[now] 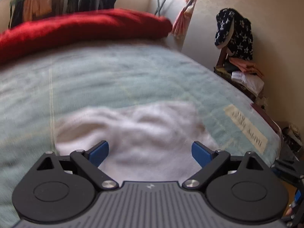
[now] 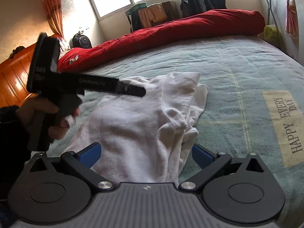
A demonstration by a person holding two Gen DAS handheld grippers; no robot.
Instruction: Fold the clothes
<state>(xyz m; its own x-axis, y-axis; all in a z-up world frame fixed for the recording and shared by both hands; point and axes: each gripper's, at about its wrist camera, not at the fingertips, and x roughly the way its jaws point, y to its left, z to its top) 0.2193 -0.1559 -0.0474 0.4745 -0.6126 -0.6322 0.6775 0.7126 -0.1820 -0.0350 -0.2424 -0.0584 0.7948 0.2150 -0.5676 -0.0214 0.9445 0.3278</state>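
Note:
A crumpled white garment lies on the pale green bed cover, partly bunched along its right side. My right gripper is open, its blue pads spread either side of the garment's near edge, with nothing between them. In the right wrist view a hand holds my left gripper above the garment's far left part. The left wrist view is blurred by motion. There the white garment lies just ahead of my left gripper, which is open and empty.
A red duvet lies rolled along the far side of the bed. A chair piled with clothes stands by the wall on the right. A wooden cabinet and a dark backpack are at the left. A "HAPPY EVERY DAY" patch marks the cover.

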